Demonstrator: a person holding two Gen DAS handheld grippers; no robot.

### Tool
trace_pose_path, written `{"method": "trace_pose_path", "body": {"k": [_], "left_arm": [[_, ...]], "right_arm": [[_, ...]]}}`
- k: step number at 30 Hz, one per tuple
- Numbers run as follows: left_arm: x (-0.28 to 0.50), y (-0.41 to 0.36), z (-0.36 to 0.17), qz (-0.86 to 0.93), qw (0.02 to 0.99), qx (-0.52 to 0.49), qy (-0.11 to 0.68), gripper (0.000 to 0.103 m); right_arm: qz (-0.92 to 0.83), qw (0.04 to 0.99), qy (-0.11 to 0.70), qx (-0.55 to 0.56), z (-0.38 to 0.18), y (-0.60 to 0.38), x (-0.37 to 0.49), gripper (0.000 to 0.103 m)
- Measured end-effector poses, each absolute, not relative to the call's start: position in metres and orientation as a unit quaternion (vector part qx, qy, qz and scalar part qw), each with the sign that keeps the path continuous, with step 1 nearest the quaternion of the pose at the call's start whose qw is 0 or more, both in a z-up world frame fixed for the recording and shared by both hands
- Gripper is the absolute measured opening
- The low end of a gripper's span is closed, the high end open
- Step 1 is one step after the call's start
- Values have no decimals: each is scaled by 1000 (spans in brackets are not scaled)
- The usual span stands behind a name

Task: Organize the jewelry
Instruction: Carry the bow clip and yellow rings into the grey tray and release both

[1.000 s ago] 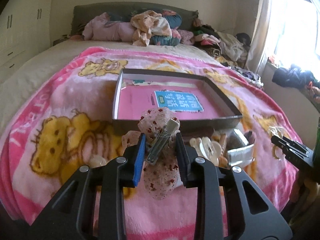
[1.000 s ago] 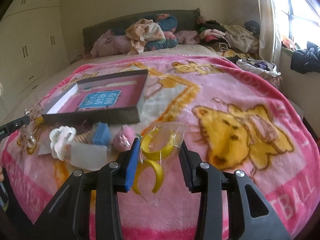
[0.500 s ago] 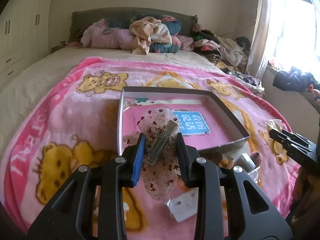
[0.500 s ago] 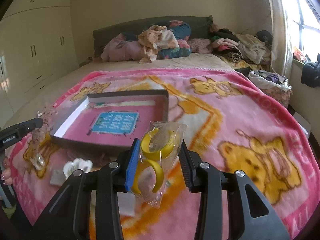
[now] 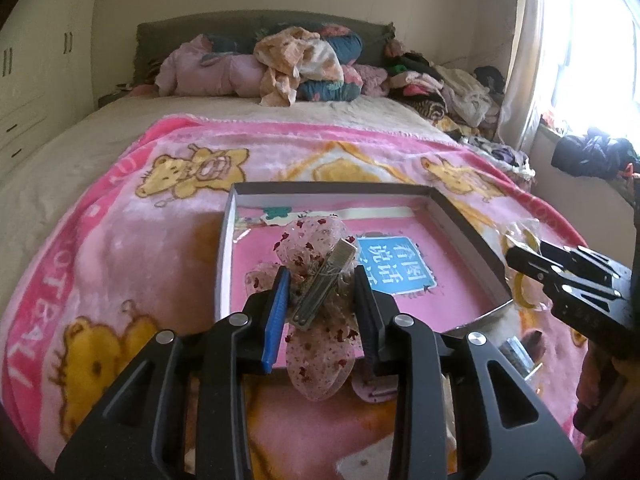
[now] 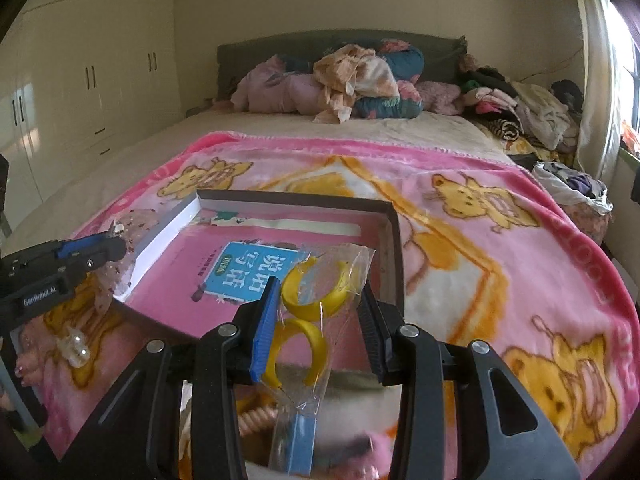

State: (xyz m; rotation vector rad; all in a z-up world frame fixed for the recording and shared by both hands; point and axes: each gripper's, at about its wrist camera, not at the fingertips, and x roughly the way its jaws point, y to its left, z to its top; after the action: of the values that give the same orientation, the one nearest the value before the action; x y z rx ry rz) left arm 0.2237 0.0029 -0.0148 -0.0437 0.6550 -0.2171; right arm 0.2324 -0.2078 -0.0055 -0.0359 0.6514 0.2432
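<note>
My left gripper [image 5: 320, 280] is shut on a sheer pink bow hair clip [image 5: 320, 352] with red specks, its metal clip [image 5: 324, 284] slanting between the pads. It hangs over the near left part of the shallow dark-rimmed box [image 5: 332, 188], whose floor is pink with a blue label. My right gripper [image 6: 318, 292] is shut on a clear bag of yellow hoop earrings [image 6: 340, 280], above the near right part of the same box [image 6: 296, 199]. Each gripper shows at the edge of the other's view: the right gripper [image 5: 516, 260], the left gripper [image 6: 116, 246].
The box lies on a pink bear-print blanket [image 6: 500, 260] spread over a bed. Loose pieces sit by the near edge: a white clip [image 6: 74, 346], a pink coiled tie [image 6: 256, 412], a small packet [image 5: 516, 354]. Clothes are heaped at the headboard [image 5: 304, 64]. Wardrobes [image 6: 92, 80] stand at the left.
Both grippers have moved forward with their items, from over the loose pile in front of the box to above the box itself. Neither grip has changed.
</note>
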Motion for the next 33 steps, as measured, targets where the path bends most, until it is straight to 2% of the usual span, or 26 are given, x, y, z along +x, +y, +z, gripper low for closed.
{"method": "trace_pose_path", "body": {"k": [9,22,26,32,33], "left_arm": [[248,-7,-37,-96,930,-15,354,25],[262,-11,-54,-98,923,-4,372,27],[263,-13,-57,-100,922,-1,375,28],[260,-16,-56,-99,923,-2,371,39],[259,-16,-55,-98,925,-3,368,44]], "right_arm": [[121,923,365,-23,-29,-205,274,37],[118,915,385,-24,-52,-202,286,40],[115,917,381,-23,-52,-202,285,53],[109,932,346,-19,-39,-207,271,76],[108,935,337,-15,-35,-209,266,79]]}}
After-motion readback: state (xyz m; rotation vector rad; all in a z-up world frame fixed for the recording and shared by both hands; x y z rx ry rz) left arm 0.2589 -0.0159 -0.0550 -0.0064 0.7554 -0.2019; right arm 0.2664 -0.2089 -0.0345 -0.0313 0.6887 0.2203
